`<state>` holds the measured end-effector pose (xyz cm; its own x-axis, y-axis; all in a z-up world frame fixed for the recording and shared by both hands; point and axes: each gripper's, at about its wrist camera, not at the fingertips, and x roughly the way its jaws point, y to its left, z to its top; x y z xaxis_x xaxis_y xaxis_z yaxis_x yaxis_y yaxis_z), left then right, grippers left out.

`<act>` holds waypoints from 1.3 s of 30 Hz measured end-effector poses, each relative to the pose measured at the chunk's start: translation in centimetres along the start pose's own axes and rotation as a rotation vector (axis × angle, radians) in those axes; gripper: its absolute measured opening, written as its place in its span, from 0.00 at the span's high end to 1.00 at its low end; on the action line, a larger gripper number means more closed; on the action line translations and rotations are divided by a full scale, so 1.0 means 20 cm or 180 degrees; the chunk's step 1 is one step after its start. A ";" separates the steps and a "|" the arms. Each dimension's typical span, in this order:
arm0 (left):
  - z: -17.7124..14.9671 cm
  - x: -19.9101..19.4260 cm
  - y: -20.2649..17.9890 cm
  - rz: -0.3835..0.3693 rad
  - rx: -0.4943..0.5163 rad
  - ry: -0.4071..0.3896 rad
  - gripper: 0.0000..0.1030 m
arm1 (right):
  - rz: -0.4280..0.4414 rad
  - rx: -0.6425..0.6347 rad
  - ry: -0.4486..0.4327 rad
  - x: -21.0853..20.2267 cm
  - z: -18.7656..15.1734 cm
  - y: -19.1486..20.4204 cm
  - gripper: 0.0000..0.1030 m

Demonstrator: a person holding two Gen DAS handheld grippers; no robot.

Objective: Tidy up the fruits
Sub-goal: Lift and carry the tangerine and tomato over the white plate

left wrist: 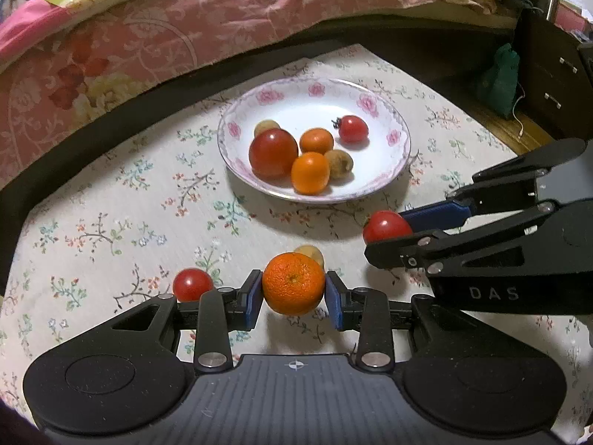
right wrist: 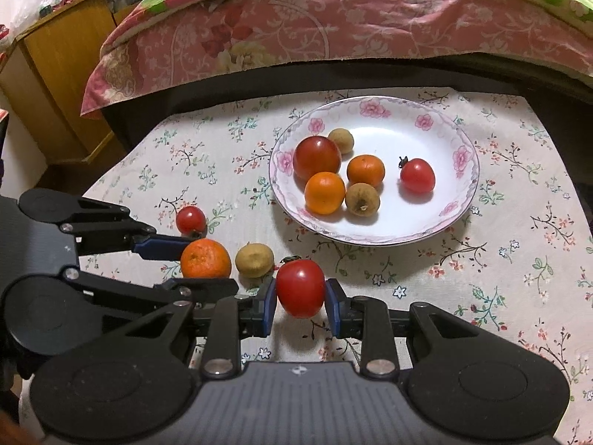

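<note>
A: While the left gripper (left wrist: 293, 298) has its blue pads (left wrist: 253, 298) pressed on both sides of an orange (left wrist: 293, 283), what sits around it?

B: A small red tomato (left wrist: 192, 284) lies on the floral tablecloth (left wrist: 111, 222) just to the left of its left finger, and a tan round fruit (left wrist: 311, 253) rests right behind the orange. Farther ahead stands the flowered plate (left wrist: 370, 104).

A: And the right gripper (right wrist: 301, 306)?

B: It is clamped on a red tomato (right wrist: 301, 288), one pad on each side. In the left wrist view the same gripper (left wrist: 385, 231) comes in from the right, with that tomato (left wrist: 386, 225) at its tips. The orange (right wrist: 205, 258) and the tan fruit (right wrist: 254, 260) lie just to its left; the small tomato (right wrist: 190, 219) is beyond them.

A: What does the plate (right wrist: 463, 141) hold?

B: Ahead of both grippers, it carries a large tomato (right wrist: 317, 157), two oranges touching each other (right wrist: 325, 193) (right wrist: 365, 170), two tan fruits (right wrist: 362, 199) (right wrist: 341, 141) and a stemmed tomato (right wrist: 417, 175) apart to the right.
</note>
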<state>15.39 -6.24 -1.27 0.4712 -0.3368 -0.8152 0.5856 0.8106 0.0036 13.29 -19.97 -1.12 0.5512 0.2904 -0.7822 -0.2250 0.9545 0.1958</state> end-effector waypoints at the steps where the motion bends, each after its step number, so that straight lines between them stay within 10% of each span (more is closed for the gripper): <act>1: 0.00 0.00 0.00 -0.0002 -0.0007 -0.0009 0.58 | 0.0002 0.0006 -0.0007 0.00 0.00 0.00 0.72; 39: 0.48 0.22 -0.02 0.0069 -0.0008 -0.0378 0.60 | -0.0278 0.0518 -0.0385 0.00 0.33 -0.35 0.72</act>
<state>23.49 -12.71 0.74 0.5587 -0.3735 -0.7405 0.5729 0.8194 0.0190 20.10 -26.28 1.44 0.6574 0.2027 -0.7257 -0.0448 0.9719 0.2309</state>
